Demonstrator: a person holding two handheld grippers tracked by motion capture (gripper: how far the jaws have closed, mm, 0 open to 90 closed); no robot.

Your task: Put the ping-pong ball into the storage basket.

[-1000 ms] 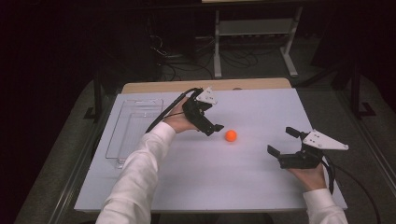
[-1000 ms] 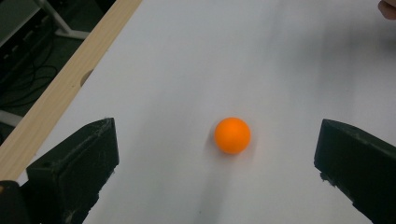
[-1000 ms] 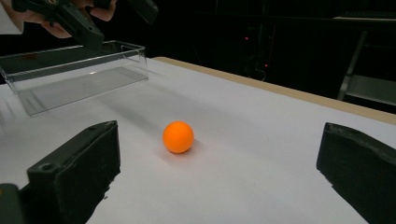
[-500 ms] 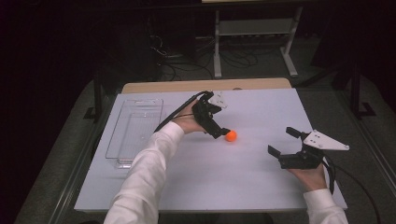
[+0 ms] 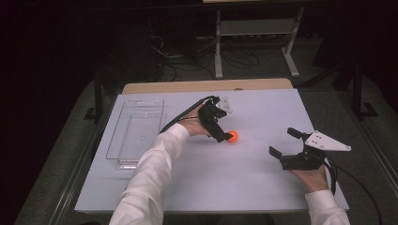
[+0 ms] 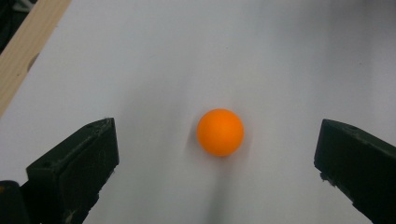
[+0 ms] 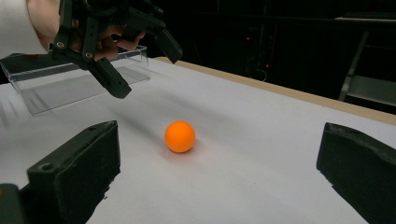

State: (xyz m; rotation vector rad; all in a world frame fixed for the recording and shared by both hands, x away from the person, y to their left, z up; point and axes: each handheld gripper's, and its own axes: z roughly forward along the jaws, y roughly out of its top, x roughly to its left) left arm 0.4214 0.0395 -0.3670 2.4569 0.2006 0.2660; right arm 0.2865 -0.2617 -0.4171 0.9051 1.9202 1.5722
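Observation:
A small orange ball (image 5: 233, 136) rests on the white table top (image 5: 211, 187). My left gripper (image 5: 223, 126) hangs open just above and left of it, jaws tilted down towards it. In the left gripper view the ball (image 6: 220, 132) lies on the table between the two wide-apart jaws, touching neither. My right gripper (image 5: 282, 141) is held open farther right, jaws pointing left at the ball with a clear gap. The right gripper view has the ball (image 7: 180, 136) ahead of its open jaws, and the left gripper (image 7: 148, 73) hovering above and behind it.
A clear plastic tray (image 5: 138, 136) lies on the left part of the table, also seen as the clear tray (image 7: 70, 86). A wooden strip (image 5: 197, 86) runs along the far edge. Dark floor, cables and a metal stand lie beyond.
My left gripper has moved right and down until its open jaws straddle the ball. The ball and my right gripper have stayed where they were.

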